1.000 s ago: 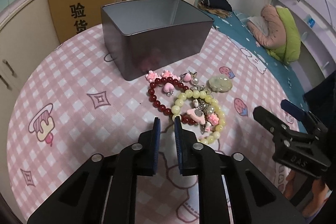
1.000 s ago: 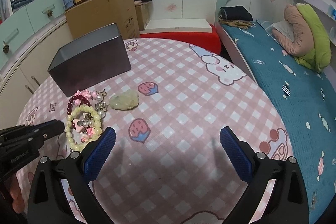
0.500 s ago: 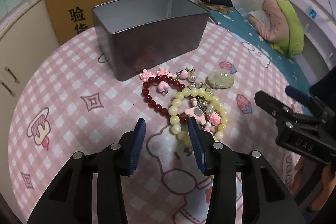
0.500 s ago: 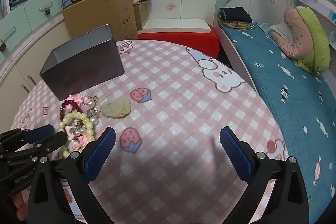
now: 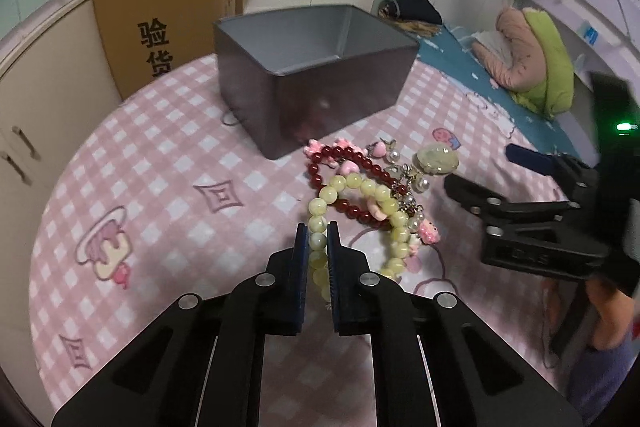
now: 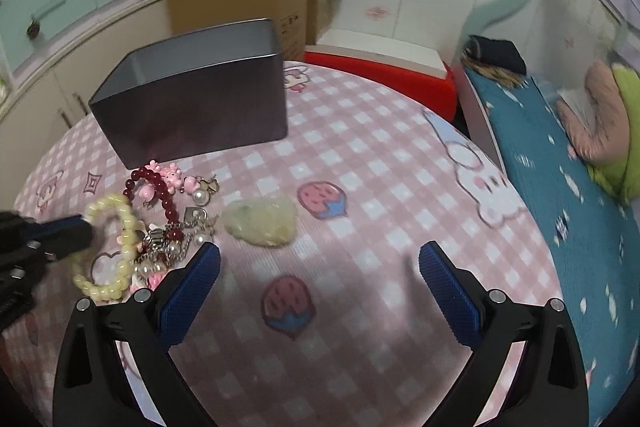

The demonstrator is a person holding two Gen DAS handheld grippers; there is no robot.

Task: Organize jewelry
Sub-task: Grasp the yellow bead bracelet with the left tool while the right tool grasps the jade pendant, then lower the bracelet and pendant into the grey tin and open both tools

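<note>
My left hand-held gripper (image 5: 318, 241) points down at the bench (image 5: 160, 163), its jaws closing on the pale yellow-green bead bracelet (image 5: 360, 211); the beads sit between the blue pads, which look pressed against them. The rest of that bracelet loops away to the right over the jewelry pile. Beneath and beside it I see a dark red bead bracelet (image 5: 352, 159) with pink charms, a cluster of pearl and silver charms (image 5: 412, 187), and a pale green jade-like pendant (image 5: 436, 159) at the pile's far right edge. The open grey metal tin (image 5: 312, 75) stands just behind the pile; what I can see of its inside shows nothing in it. My right hand-held gripper (image 6: 320, 283) hangs with jaws wide apart over bare pink checked cloth, nothing between them, just right of the pendant. A cardboard box (image 5: 164, 23) stands behind the bench, and a bed (image 6: 560, 187) lies to the right.
</note>
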